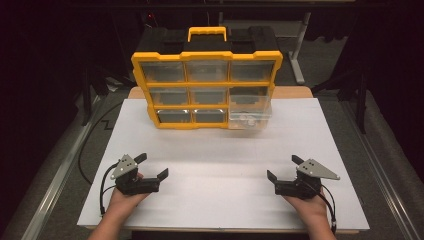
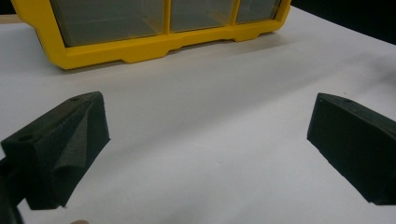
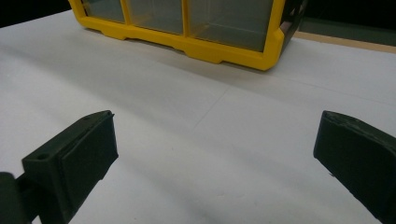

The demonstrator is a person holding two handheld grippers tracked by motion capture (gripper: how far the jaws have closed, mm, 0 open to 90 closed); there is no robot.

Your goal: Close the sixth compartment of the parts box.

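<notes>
Work has yet to begin, we judge: left gripper and right gripper rest low in the frame, jaws apart and empty, well short of the yellow organizer at upper centre, its lower-right drawer pulled out.

No legible text, label, brand, number or sign appears on the yellow organizer case, its clear drawers or the white surface; any fine print, if present, is perhaps too small to read.
</notes>
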